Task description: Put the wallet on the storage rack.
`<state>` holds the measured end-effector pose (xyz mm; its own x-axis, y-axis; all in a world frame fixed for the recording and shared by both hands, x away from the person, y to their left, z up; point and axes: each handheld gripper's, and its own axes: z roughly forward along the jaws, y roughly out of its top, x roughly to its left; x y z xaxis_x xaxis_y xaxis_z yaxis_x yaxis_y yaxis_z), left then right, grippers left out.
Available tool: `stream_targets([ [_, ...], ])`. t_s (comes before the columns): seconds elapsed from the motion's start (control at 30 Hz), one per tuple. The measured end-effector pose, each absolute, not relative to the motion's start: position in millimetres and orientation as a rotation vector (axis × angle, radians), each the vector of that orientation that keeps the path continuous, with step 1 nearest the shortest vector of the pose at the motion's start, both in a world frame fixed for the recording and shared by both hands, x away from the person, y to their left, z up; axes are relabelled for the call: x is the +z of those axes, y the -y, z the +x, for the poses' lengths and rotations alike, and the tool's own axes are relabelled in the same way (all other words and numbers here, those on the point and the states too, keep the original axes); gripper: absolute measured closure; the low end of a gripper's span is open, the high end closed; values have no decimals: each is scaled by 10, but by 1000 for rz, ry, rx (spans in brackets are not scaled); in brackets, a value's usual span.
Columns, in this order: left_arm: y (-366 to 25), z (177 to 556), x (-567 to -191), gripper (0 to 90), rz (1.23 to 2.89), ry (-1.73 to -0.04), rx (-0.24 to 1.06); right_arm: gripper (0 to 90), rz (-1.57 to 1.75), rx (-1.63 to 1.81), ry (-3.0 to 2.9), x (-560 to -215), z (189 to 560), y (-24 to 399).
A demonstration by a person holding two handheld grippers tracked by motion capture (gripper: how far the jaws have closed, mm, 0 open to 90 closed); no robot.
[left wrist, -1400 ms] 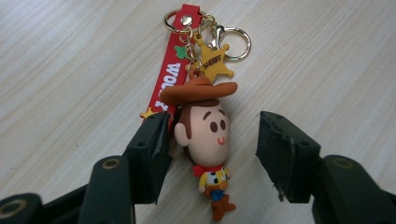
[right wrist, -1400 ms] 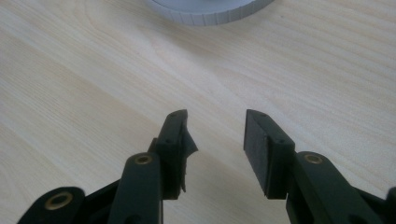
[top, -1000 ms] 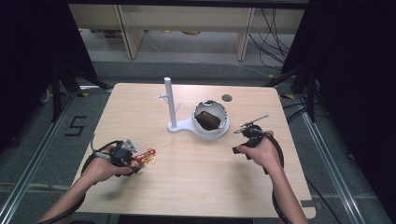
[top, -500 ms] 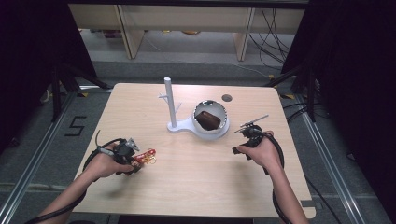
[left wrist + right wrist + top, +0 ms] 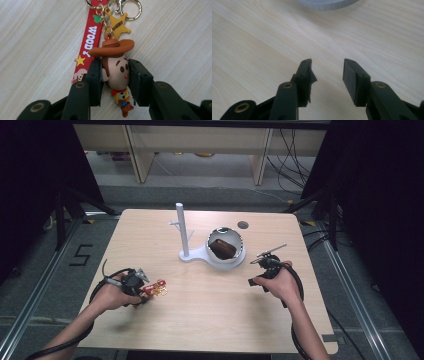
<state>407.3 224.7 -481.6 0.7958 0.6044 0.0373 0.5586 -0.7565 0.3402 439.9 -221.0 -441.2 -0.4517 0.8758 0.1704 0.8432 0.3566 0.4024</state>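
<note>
Red-strapped and gold-ringed, a cowboy keychain [image 5: 117, 72] lies flat on the pale wooden surface [image 5: 215, 305] at its near left, well apart from the white stand [image 5: 187, 247] and bowl [image 5: 240, 257]. The left gripper [image 5: 115, 75] has just been closing, and its fingers [image 5: 96, 77] now clamp the figure's head from both sides. The right gripper [image 5: 327, 75] hovers with fingers apart, holding nothing. Judged as the grasping step; next likely comes a lift toward the stand. The keychain's long axis runs away from the gripper, rings leading.

The cowboy keychain figure [image 5: 117, 75] wears an orange-brown hat; its strap [image 5: 88, 42] is red with white lettering, its star charm [image 5: 118, 25] yellow.
</note>
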Motion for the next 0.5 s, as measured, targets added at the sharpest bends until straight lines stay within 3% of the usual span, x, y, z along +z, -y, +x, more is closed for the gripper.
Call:
stream_targets([
  [0.5,-2279,3982,-4510,645,2485,-823,437,591,1590,712,-2528,-4479,4383,2208],
])
